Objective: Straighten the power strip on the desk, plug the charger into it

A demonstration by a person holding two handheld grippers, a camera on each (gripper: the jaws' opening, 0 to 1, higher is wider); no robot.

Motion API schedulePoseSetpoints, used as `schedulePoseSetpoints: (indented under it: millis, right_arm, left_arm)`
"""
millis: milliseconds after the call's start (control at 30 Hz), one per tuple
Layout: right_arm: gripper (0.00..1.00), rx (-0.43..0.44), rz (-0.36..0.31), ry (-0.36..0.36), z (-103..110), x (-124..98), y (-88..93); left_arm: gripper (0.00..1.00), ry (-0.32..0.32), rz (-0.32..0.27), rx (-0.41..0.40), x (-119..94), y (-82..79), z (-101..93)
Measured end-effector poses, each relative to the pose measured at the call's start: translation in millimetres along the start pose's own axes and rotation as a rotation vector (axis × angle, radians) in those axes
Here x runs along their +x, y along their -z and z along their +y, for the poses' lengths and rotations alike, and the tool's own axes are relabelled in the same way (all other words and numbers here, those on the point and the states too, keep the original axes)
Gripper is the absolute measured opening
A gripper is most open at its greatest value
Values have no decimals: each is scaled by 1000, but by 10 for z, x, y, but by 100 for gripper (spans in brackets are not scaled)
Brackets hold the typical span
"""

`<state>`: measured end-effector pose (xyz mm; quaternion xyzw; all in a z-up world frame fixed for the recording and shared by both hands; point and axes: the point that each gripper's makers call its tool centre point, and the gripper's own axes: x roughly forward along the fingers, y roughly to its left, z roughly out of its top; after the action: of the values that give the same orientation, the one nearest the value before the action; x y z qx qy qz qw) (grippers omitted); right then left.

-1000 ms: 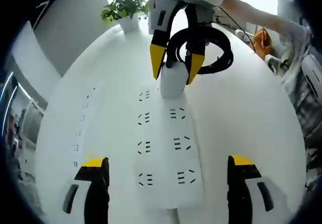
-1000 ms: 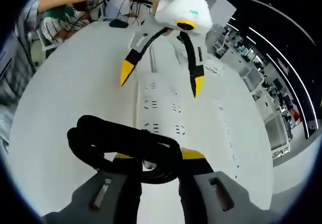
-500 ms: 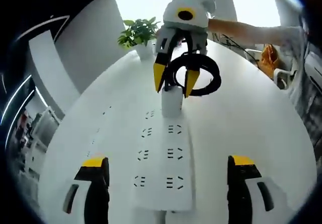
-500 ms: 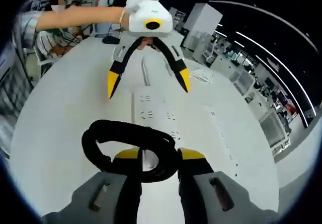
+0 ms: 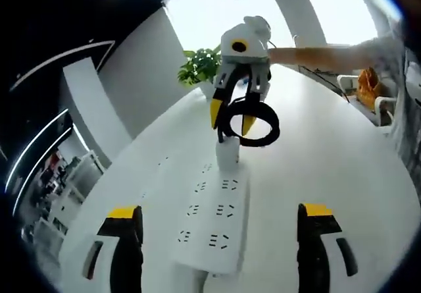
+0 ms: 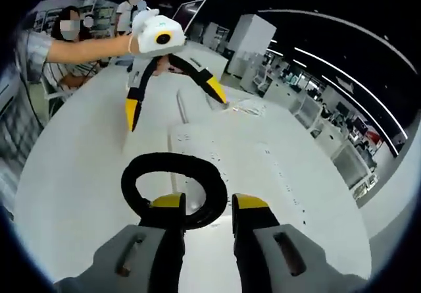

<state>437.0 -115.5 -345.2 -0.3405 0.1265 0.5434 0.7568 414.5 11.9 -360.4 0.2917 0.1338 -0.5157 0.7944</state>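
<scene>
A large open office with dark ceiling, strip lights and rows of white furniture surrounds a smooth, glossy white desk (image 5: pixel 342 174) with a rounded edge; a leafy green potted plant (image 5: pixel 200 69) stands at its far end, before a bright window. In the left gripper view, the flat white power strip (image 5: pixel 214 224) lies lengthwise between and ahead of the left gripper (image 5: pixel 217 240), whose yellow-tipped fingers (image 5: pixel 123 215) stand wide apart, released and holding nothing. At the strip's far end a white, blocky charger (image 5: pixel 228 156) stands upright on it, a black cable coil (image 5: pixel 248 123) looped above. The right gripper (image 5: pixel 231 114) hangs over the charger, its fingers around the coil. In the right gripper view, the right gripper's (image 6: pixel 205 204) fingers sit narrowly spaced at the coil's rim; whether they clench it I cannot tell. A second long white strip (image 6: pixel 289 187) lies beside them.
</scene>
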Motion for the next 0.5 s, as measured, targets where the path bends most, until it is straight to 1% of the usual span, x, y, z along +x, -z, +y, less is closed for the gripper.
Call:
schedulePoseSetpoints:
  millis: [67,133,200,333,400,500]
  right_arm:
    - [26,5,-4,12,-3,-48,27]
    - [26,10,-4,21,-8,-91,52]
    - [26,23,-18,32,-4,-148,55]
    - [30,42,-43,52,-13,-258,68]
    - [32,50,-55,58,9,-302,66]
    - [34,56,-60,65,45,-355,80]
  left_arm:
    - [99,8,-18,0,-61,-9,-70]
    - [99,-13,-23,1,-131,-1,-95]
    - [99,-32,-32,-6,-200,6,-92]
    - [99,-70,-74,-65,-327,5,-95]
    - [99,-87,-84,-84,-385,35,-86]
    - [99,-111,-120,-129,-466,38,-70]
